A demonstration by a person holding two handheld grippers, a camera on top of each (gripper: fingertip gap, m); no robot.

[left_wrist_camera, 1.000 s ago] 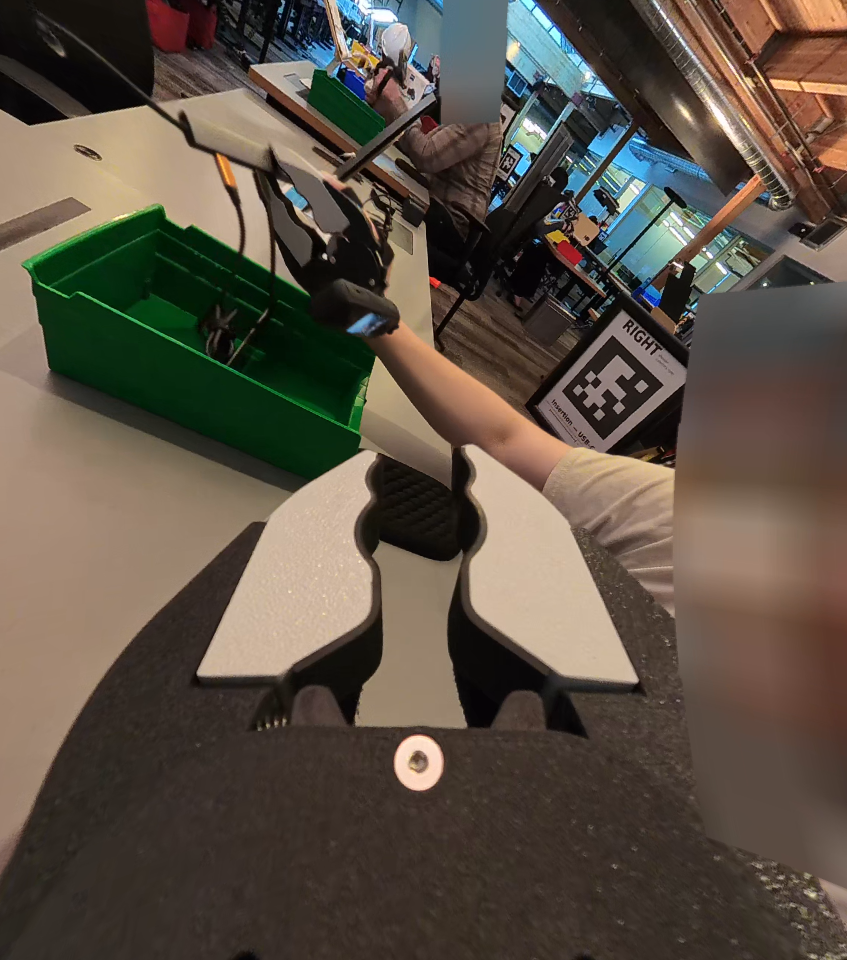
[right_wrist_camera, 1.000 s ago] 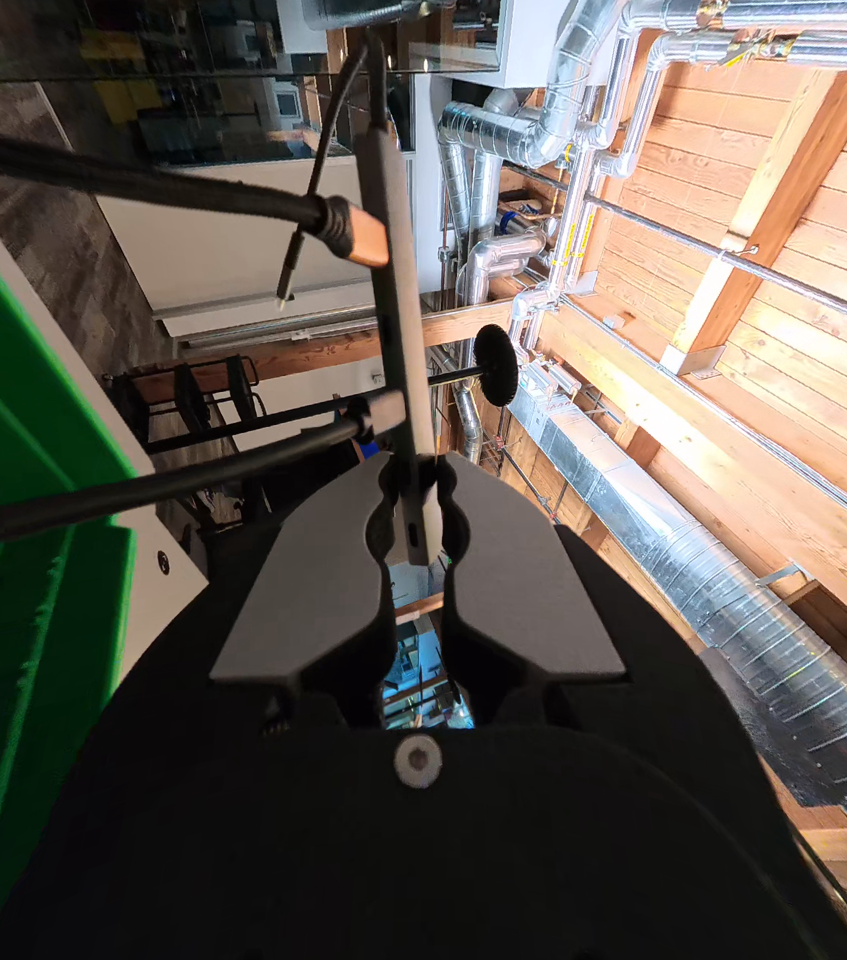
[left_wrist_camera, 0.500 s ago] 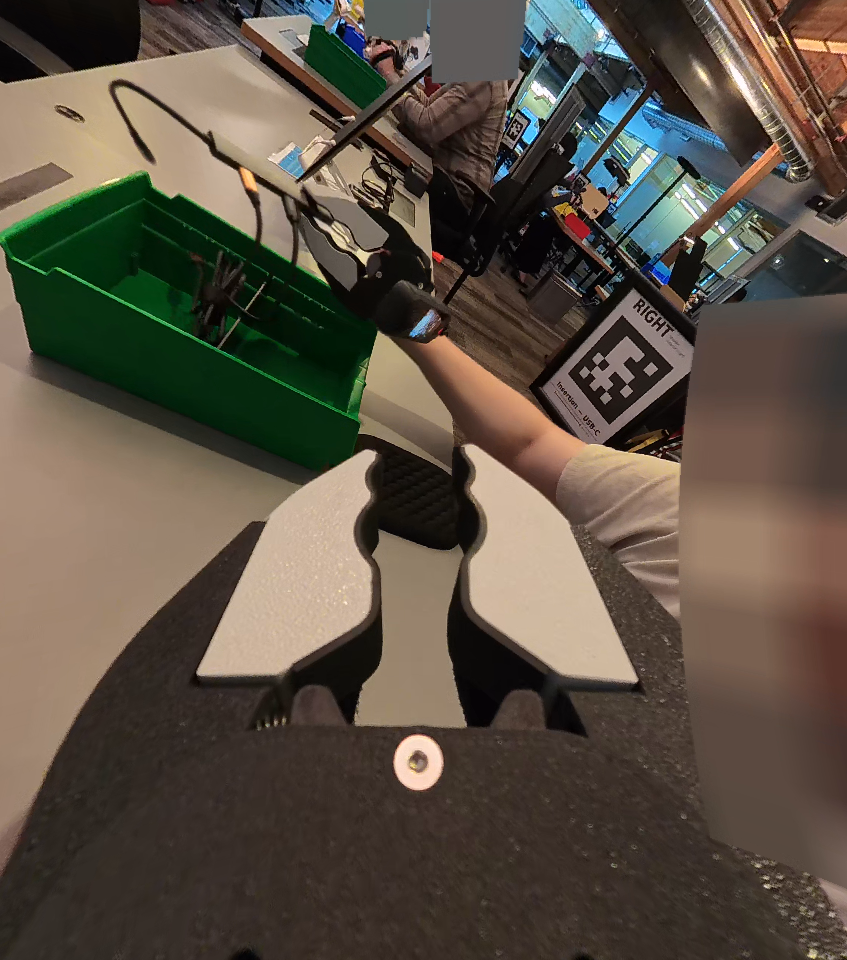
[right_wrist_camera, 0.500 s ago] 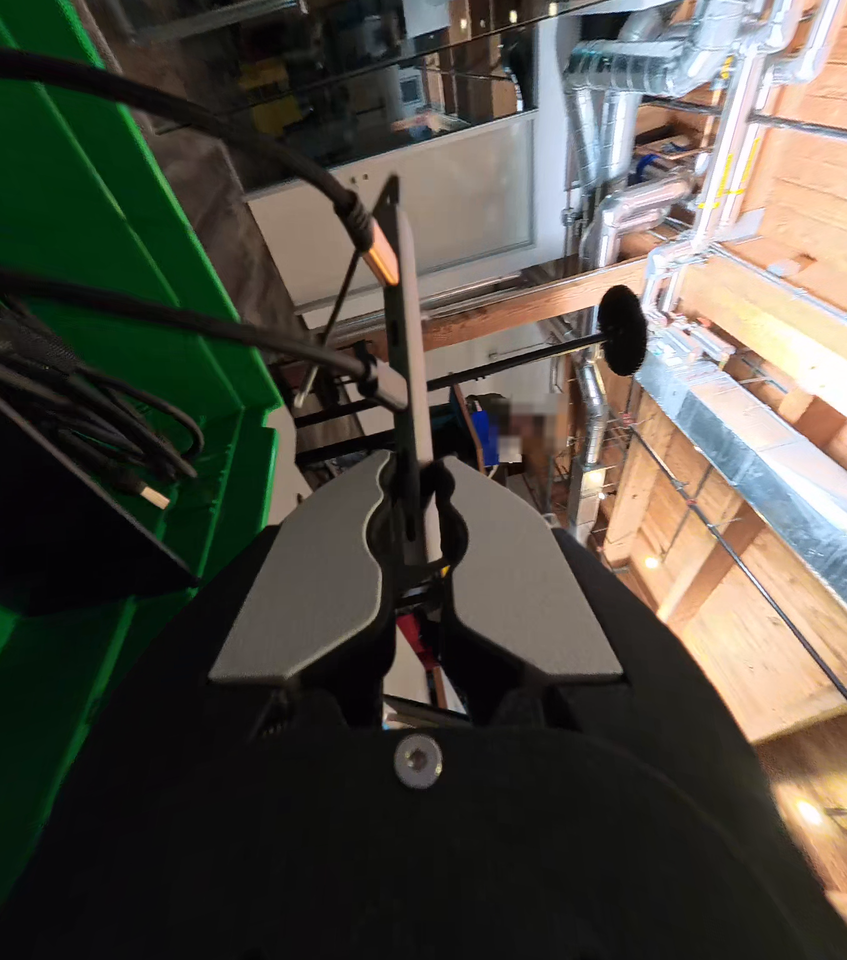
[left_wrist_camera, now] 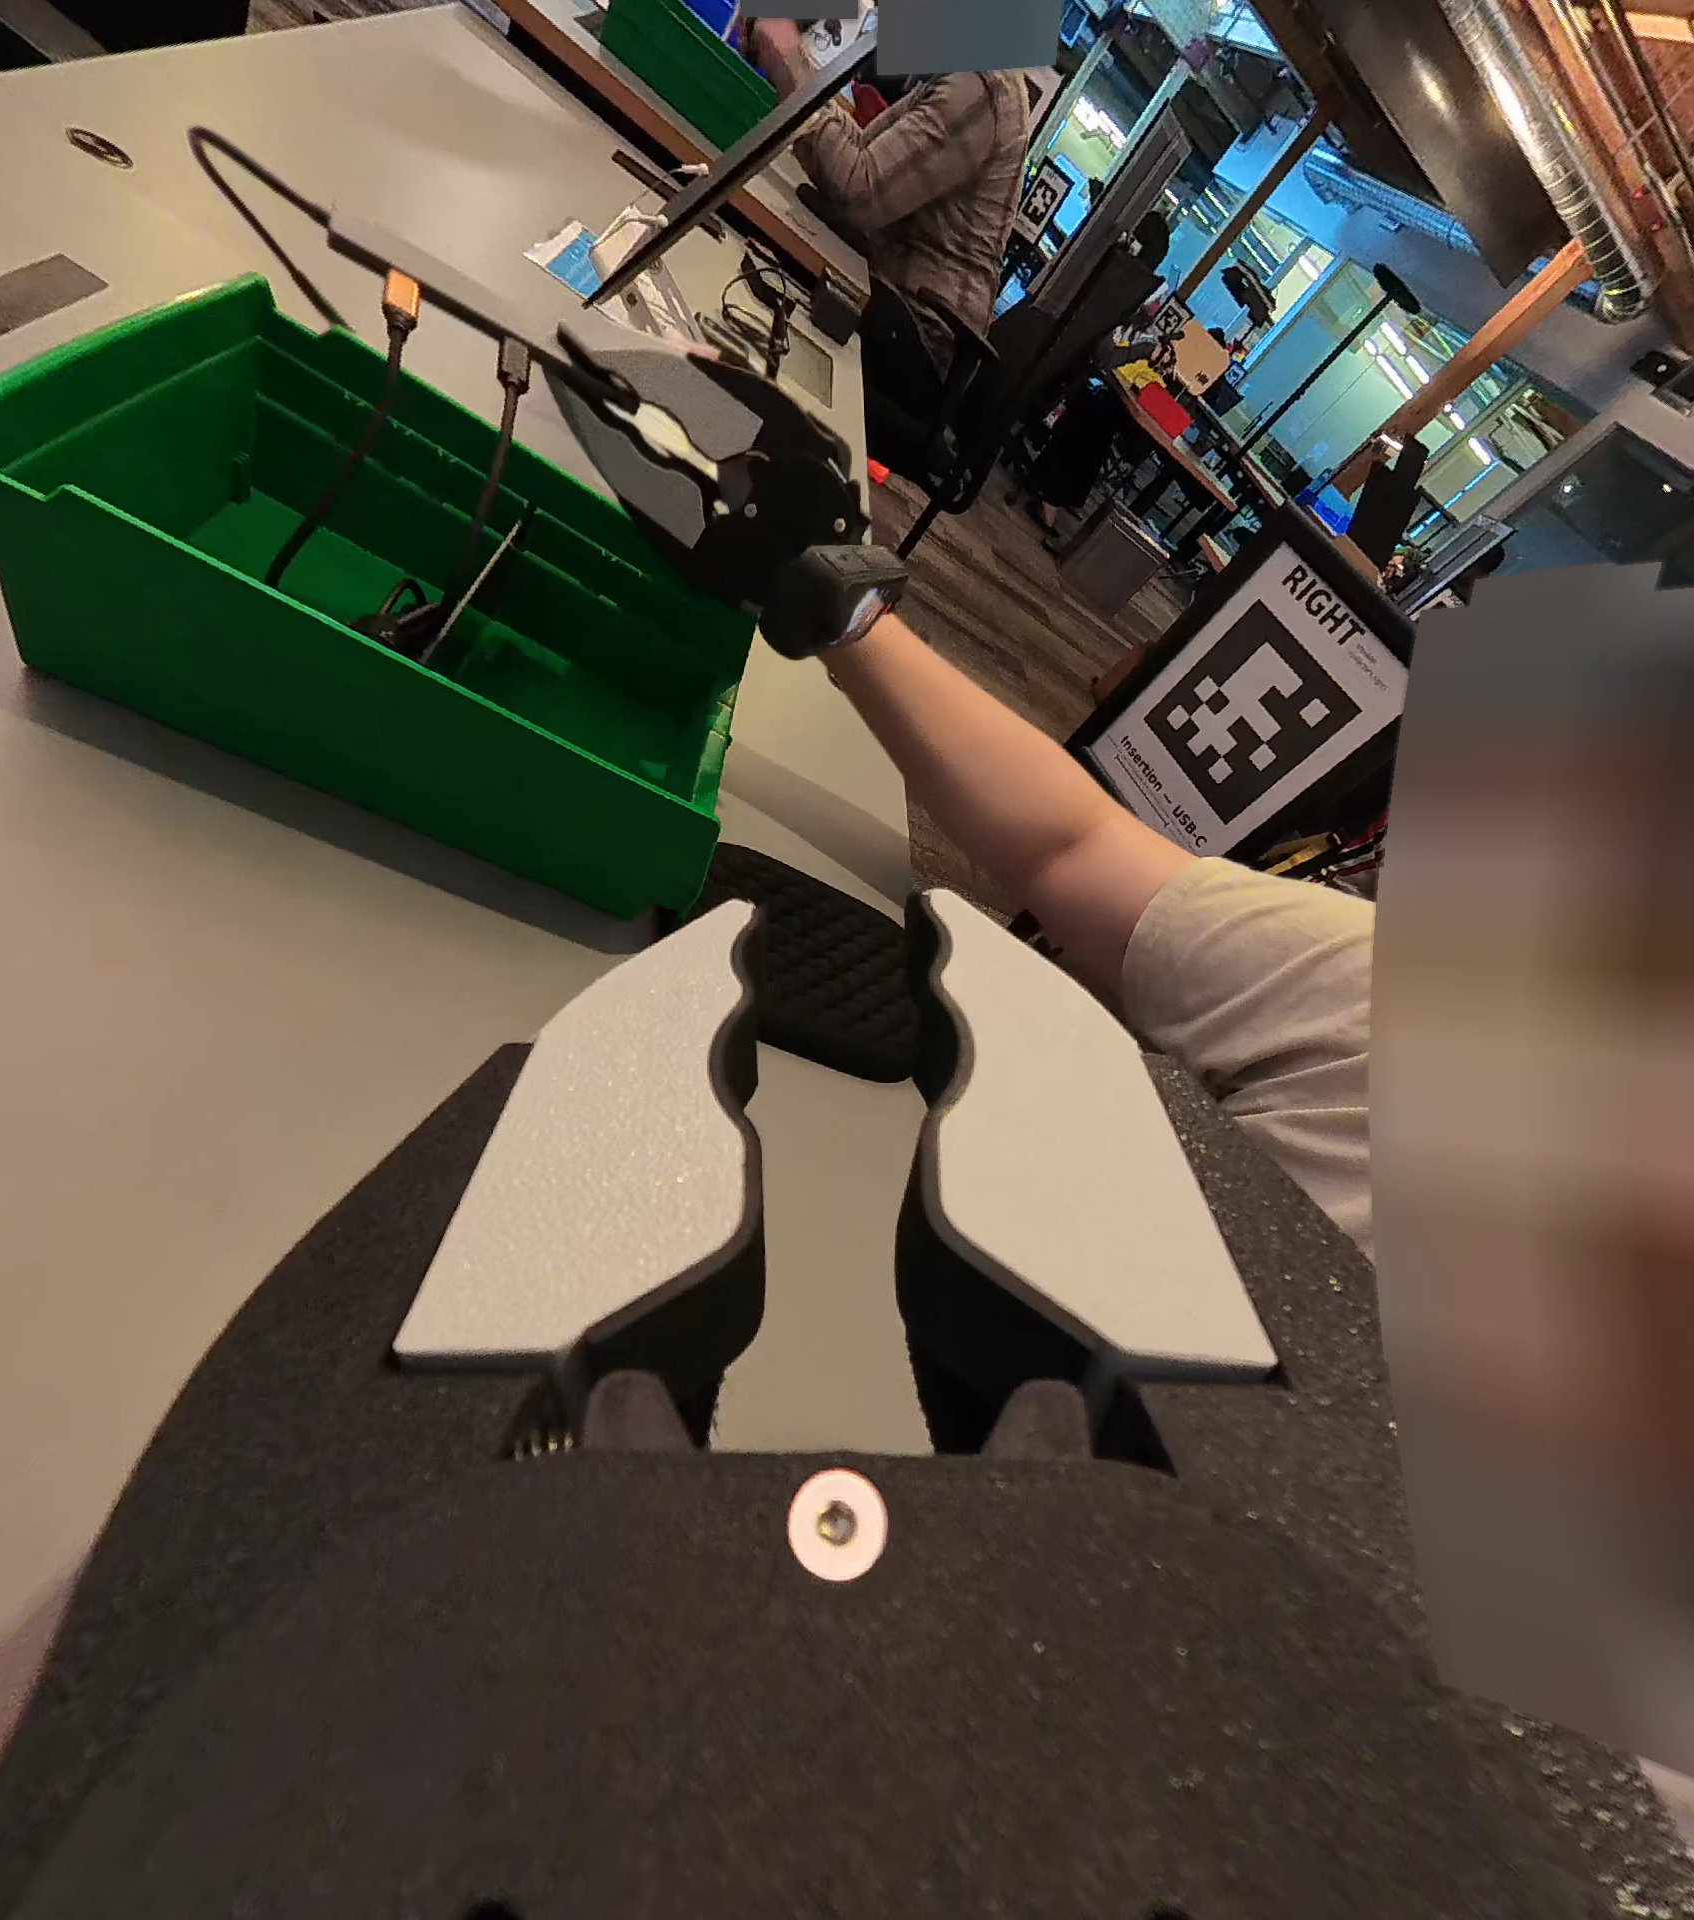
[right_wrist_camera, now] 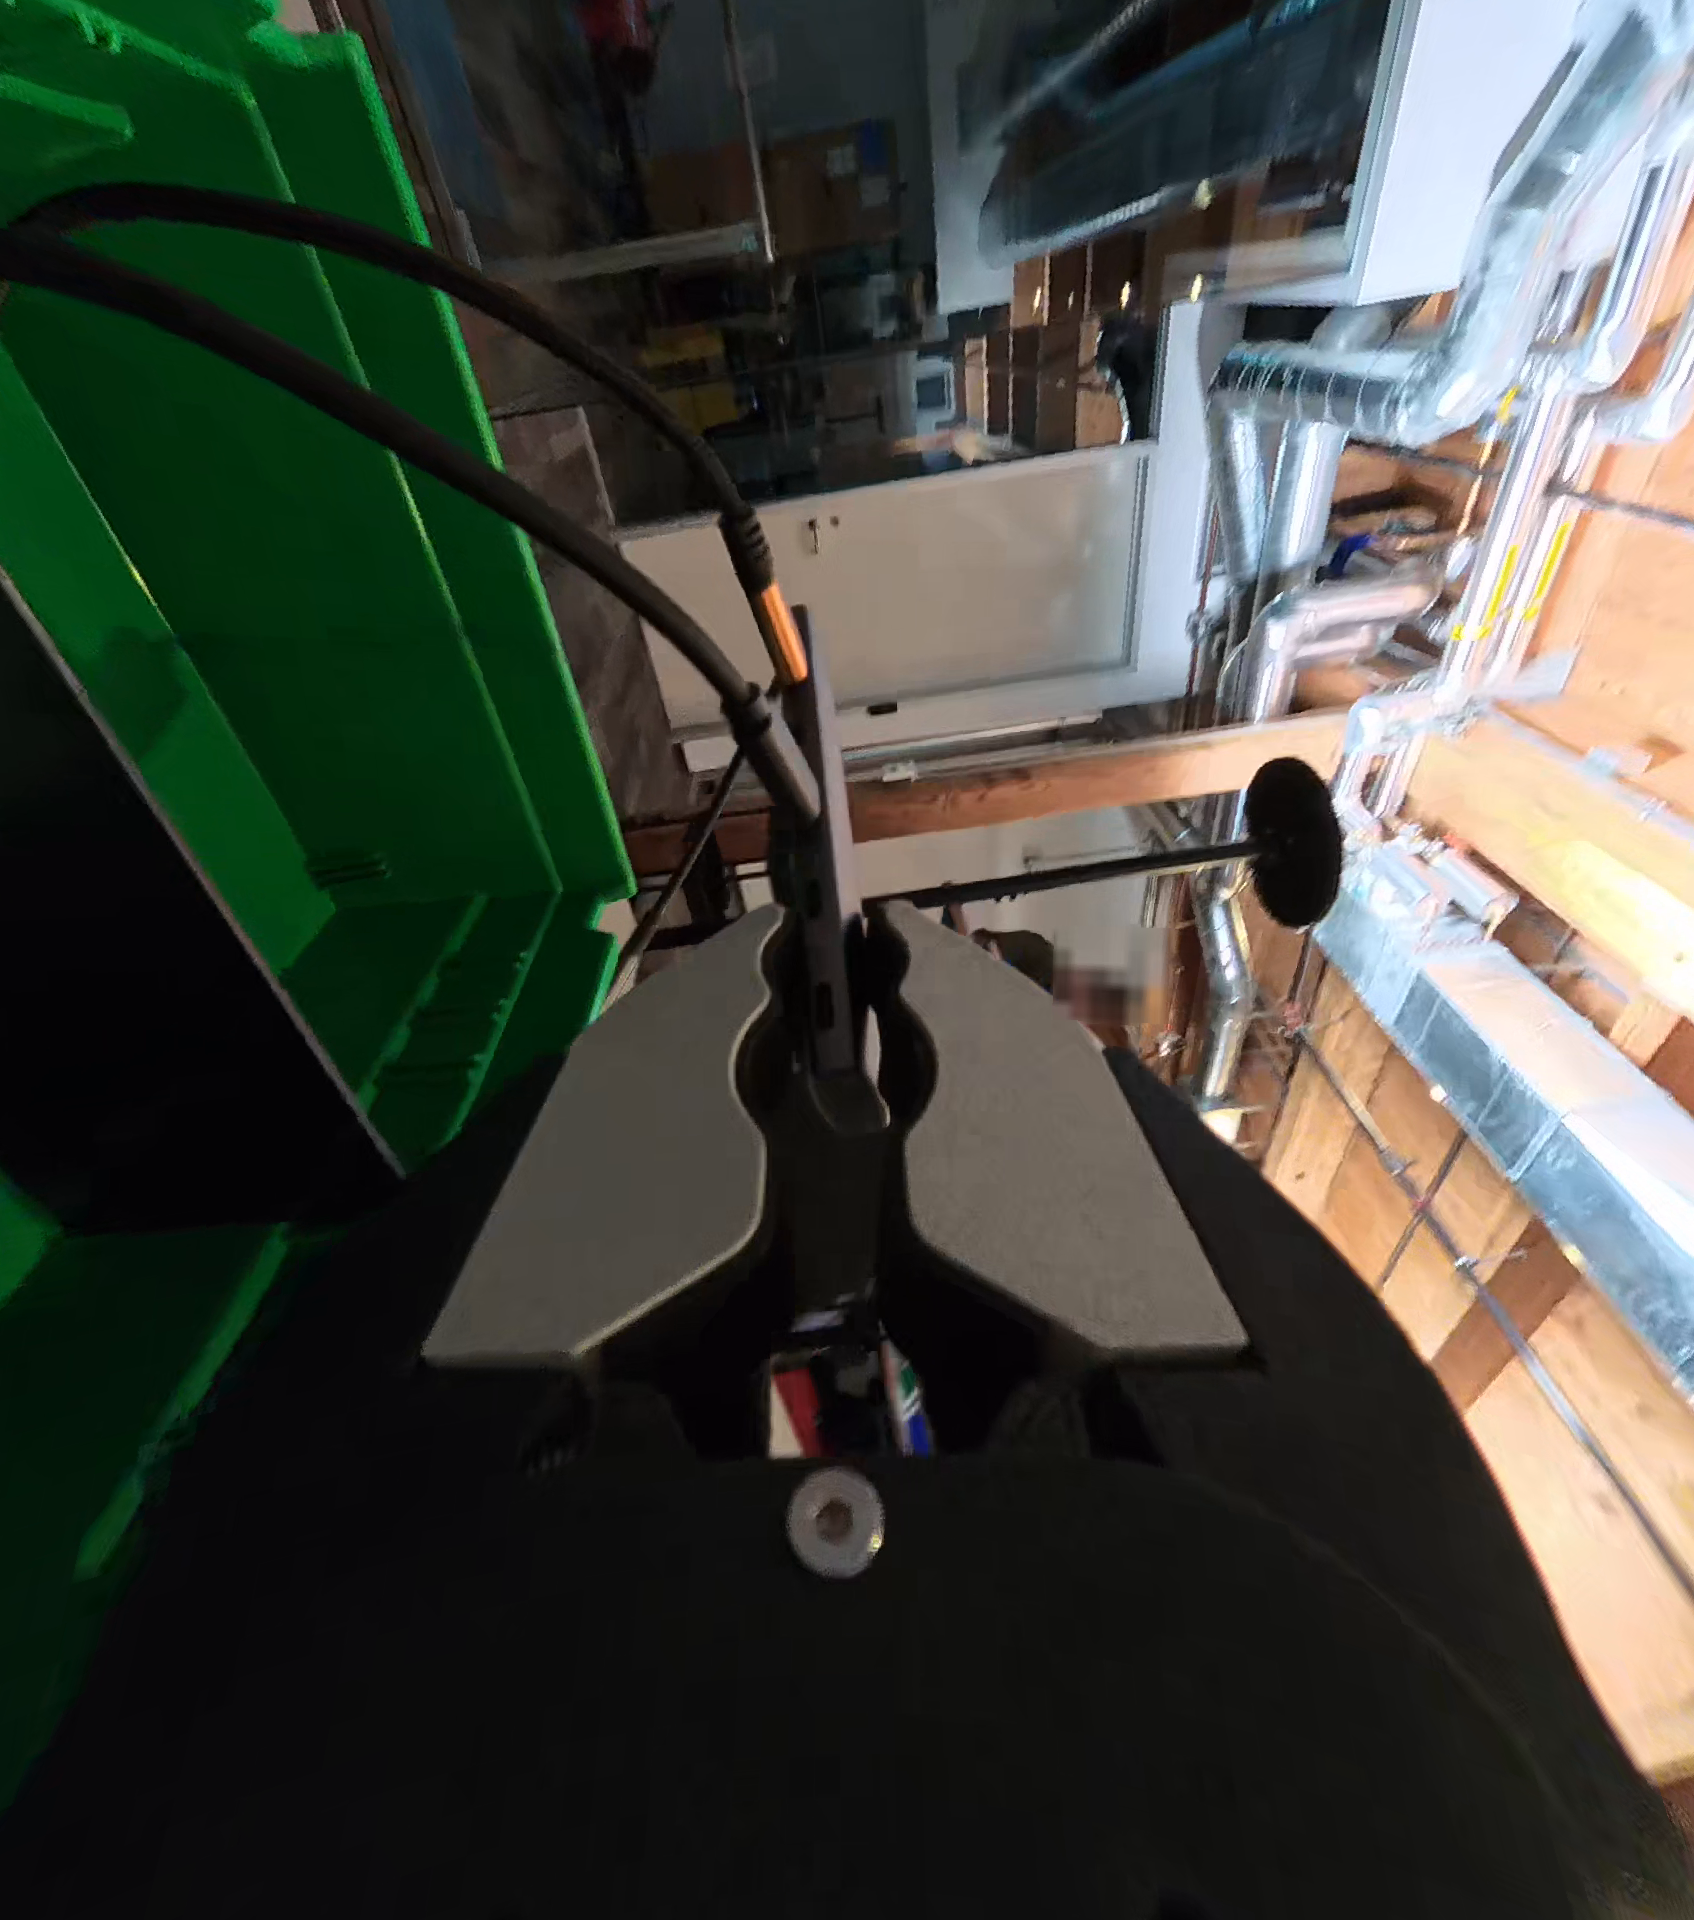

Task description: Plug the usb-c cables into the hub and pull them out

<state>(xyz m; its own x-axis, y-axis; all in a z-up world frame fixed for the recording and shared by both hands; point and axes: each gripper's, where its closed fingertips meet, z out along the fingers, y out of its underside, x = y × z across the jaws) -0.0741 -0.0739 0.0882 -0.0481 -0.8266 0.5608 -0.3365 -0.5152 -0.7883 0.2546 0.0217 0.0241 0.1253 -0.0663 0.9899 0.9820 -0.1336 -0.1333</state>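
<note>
My right gripper [right_wrist_camera: 838,940] is shut on the thin grey hub [right_wrist_camera: 827,821], seen edge-on. In the left wrist view the right gripper [left_wrist_camera: 578,358] holds the hub [left_wrist_camera: 427,272] above the green bin [left_wrist_camera: 323,686]. Two usb-c cables are plugged into the hub: one with an orange plug [left_wrist_camera: 399,296] and one with a grey plug [left_wrist_camera: 514,361]. Both hang down into the bin. The orange plug [right_wrist_camera: 781,634] and the grey plug [right_wrist_camera: 781,743] also show in the right wrist view. My left gripper [left_wrist_camera: 832,914] is open and empty, low over the grey table [left_wrist_camera: 147,987] near the bin's near corner.
The hub's own black lead [left_wrist_camera: 240,208] arcs off its far end. A black textured pad [left_wrist_camera: 827,987] lies on the table just ahead of my left fingertips. A sign with a square code pattern [left_wrist_camera: 1248,707] stands at the right. People sit at desks behind. The gap from one gripper's tips to the other's is roughly 35 centimetres.
My right gripper has lowered and tilted with the hub toward the bin, so the plugged cables hang deeper inside it. My left gripper has stayed open in about the same place.
</note>
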